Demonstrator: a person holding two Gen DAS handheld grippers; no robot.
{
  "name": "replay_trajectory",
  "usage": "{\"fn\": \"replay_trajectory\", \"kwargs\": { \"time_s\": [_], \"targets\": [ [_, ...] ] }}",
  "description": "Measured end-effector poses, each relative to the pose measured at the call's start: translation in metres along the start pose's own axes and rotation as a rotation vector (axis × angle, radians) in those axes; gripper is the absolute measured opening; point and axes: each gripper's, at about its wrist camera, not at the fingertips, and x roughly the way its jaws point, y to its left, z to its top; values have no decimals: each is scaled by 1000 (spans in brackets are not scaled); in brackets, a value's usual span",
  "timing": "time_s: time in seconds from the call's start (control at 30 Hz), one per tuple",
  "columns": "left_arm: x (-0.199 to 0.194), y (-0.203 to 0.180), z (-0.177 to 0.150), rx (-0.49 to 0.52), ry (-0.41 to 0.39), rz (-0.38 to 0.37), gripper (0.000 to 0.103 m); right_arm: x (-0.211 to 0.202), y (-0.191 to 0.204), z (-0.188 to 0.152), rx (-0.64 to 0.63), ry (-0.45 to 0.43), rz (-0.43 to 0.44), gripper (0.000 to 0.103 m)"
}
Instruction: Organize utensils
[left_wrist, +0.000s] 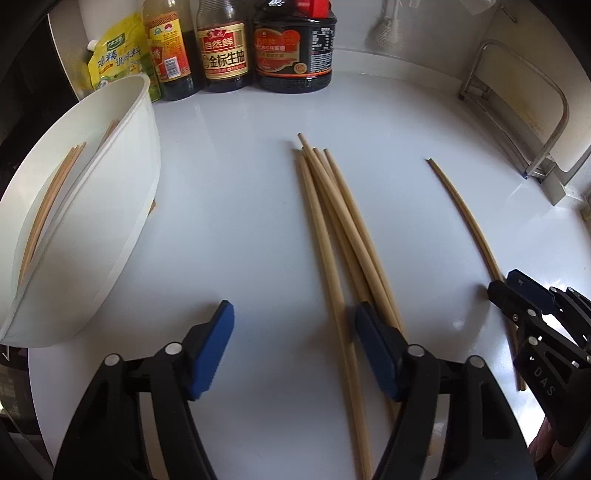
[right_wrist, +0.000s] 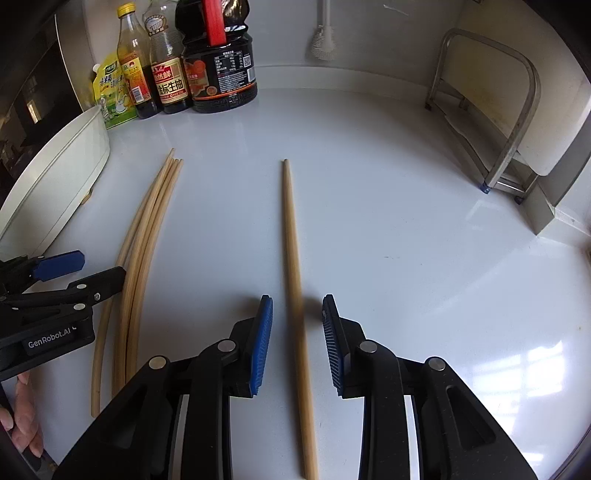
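Left wrist view: a few chopsticks (left_wrist: 48, 206) already lie in the white tub (left_wrist: 122, 206). Five more (left_wrist: 332, 236) wait beside my half-open, empty left gripper (left_wrist: 291, 350) (one (right_wrist: 293, 258) lies between my right gripper's (right_wrist: 297, 343) slightly parted jaws, not pinched).

both grippers angle downward; left gripper (left_wrist: 294, 345) and right gripper (right_wrist: 297, 341) seemingly unclenched.
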Motion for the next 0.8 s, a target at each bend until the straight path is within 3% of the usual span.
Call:
{"fn": "replay_trajectory", "kwargs": {
  "time_s": [0.1, 0.17, 0.23, 0.43, 0.8],
  "targets": [
    [-2, -4, 1, 16, -4, -14, 38, 1, 4, 3, -18, 6, 21, 22],
    [-2, -4, 1, 20, -2, -30, 23, 2, 7, 4, -26, 11, 32, 7],
    [-2, -3, 2, 18, 9, -59, 11, 2, 10, 5, -32, 15, 46, 7],
    [-5, 4, 2, 0, 31, -81, 7, -2, 8, 4, 10, 15, 85, 7],
    [-53, 33, 22, 5, -28, -126, 7, -41, 20, 31, 45, -39, 100, 7]
  ]
}}
